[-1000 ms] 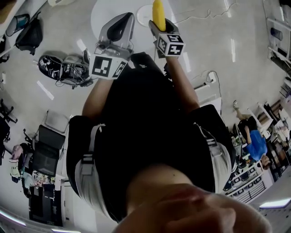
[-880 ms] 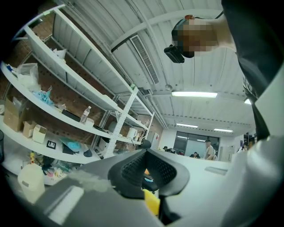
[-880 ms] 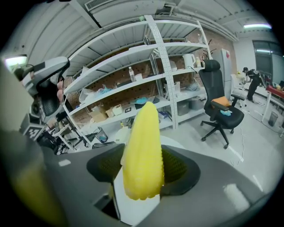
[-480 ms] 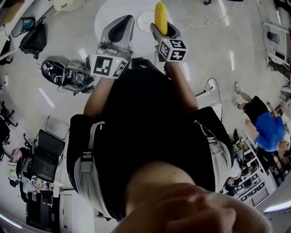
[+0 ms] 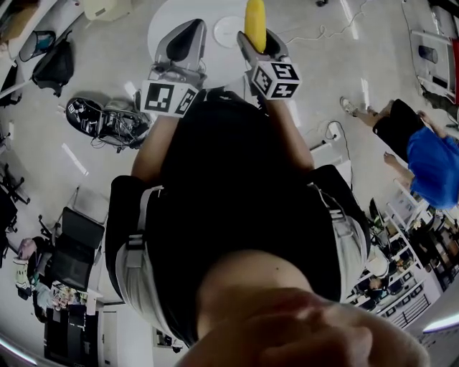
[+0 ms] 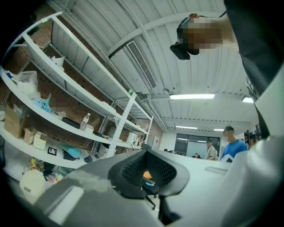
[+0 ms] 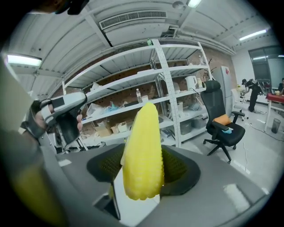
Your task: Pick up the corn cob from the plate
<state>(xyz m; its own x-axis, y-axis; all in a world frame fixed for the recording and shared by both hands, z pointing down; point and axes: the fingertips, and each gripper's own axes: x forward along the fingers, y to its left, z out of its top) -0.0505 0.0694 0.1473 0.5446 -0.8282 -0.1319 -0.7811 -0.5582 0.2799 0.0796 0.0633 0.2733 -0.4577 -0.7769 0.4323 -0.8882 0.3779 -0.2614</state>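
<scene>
A yellow corn cob [image 5: 254,21] stands upright between the jaws of my right gripper [image 5: 252,37], which is shut on its lower part. In the right gripper view the corn cob [image 7: 143,150] fills the middle, and the black pads of the right gripper [image 7: 142,179] press on both sides of it. A white plate [image 5: 228,32] lies just left of the cob on a round white table [image 5: 163,25] below. My left gripper [image 5: 183,44] is held up beside the right one; its dark pads stand apart with nothing between them in the left gripper view [image 6: 148,175].
Bags and cables [image 5: 100,115] lie on the floor at the left, with an office chair [image 5: 75,236] below them. A person in blue [image 5: 430,161] is at the right. Metal shelves [image 7: 177,88] and a black office chair [image 7: 224,128] stand ahead of the right gripper.
My right gripper has lifted the corn cob higher above the plate. The left gripper rose slightly. The person in blue at the right has moved up the head view.
</scene>
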